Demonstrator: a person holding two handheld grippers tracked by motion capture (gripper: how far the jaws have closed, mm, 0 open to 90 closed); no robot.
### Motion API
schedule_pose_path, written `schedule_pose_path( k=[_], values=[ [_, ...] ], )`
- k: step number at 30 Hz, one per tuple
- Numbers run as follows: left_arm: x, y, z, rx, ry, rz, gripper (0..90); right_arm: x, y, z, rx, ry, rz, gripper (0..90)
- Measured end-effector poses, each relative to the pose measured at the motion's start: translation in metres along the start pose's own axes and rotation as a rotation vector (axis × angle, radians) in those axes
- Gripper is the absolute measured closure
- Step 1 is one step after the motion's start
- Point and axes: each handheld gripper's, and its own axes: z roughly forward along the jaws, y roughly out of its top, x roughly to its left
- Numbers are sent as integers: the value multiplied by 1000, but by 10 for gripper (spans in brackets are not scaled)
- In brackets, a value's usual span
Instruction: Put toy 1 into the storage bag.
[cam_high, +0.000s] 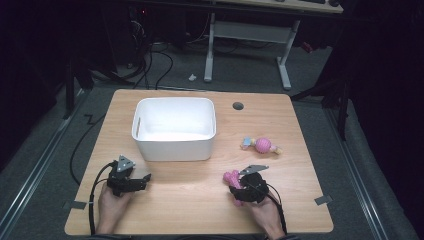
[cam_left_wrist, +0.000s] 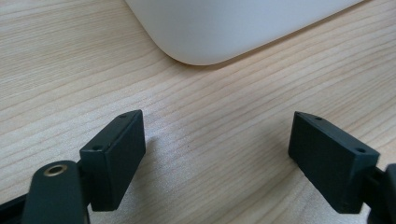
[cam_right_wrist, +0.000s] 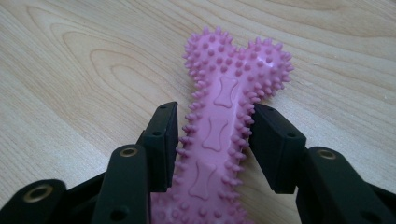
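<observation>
A: Right gripper (cam_right_wrist: 212, 128) status?
B: Jaws closed against the shaft of the pink spiked rubber bone toy (cam_right_wrist: 224, 126), which lies flat on the light wooden table (cam_right_wrist: 70, 70), near its front edge.
A: Left gripper (cam_left_wrist: 217, 140)?
B: Jaws spread wide, nothing between them, just beside the white plastic tub (cam_left_wrist: 233, 28).

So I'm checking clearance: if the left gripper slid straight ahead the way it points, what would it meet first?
Probably the white bin: its rounded corner lies just ahead of the open left gripper, with bare table between.
</observation>
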Motion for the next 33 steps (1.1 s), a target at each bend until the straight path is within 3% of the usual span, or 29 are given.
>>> schedule_pose_path(
  k=[8,33],
  values=[
    [0,0,0,0,0,0,191,1,1,-1,-2,13,-9,569],
    [0,0,0,0,2,-2,191,-10,5,-23,-98,8,-22,592]
  ],
)
